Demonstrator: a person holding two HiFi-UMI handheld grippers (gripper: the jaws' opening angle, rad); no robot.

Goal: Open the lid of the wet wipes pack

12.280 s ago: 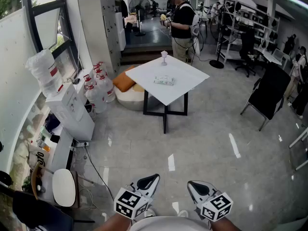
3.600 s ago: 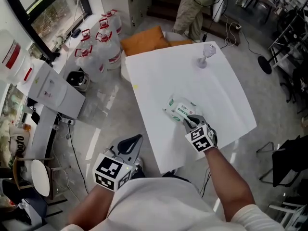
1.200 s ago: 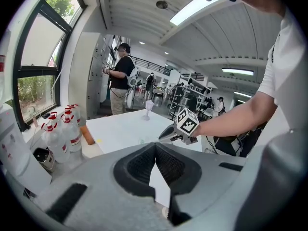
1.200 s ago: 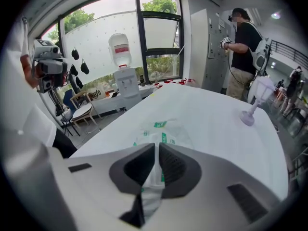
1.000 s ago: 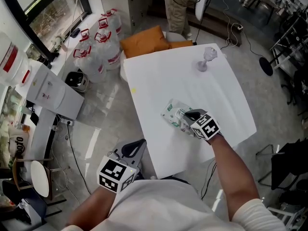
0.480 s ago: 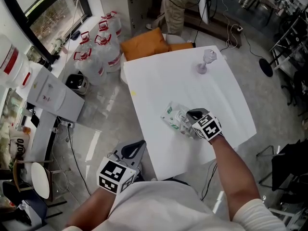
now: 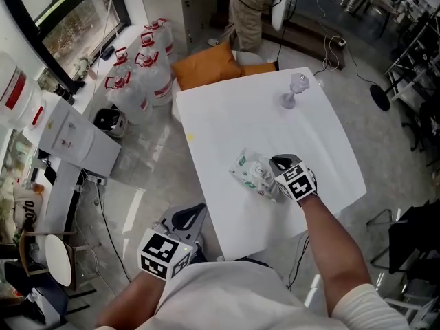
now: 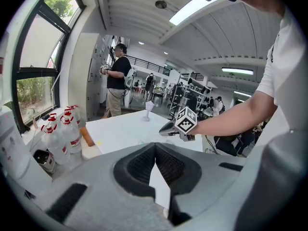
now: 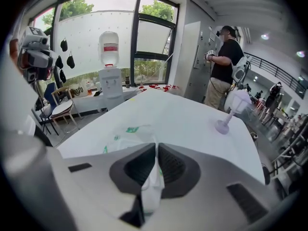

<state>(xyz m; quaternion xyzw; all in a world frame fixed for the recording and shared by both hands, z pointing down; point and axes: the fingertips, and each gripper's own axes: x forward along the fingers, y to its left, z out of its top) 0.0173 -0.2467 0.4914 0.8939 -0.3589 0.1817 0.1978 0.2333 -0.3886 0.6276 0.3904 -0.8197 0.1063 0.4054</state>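
Right claw, jaws just eased open slightly, pinches the lid of the pack lying on the worktop, ready to peel it up; left claw, pressed together and empty, idles off the worktop

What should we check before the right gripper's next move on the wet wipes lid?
1. Grip on lid: ok. Right gripper pinches a white lid flap. Its jaws have just opened slightly, with the flap between them.
2. Lid opened: cannot tell. The gripper covers it in the head view.
3. Pack braced: not ok. The soft white-and-green wet wipes pack lies loose on the square white table. The left gripper is shut, empty and off the table.
4. Pull path: ok. The clear lilac-footed goblet stands apart from the pack, near the far corner.
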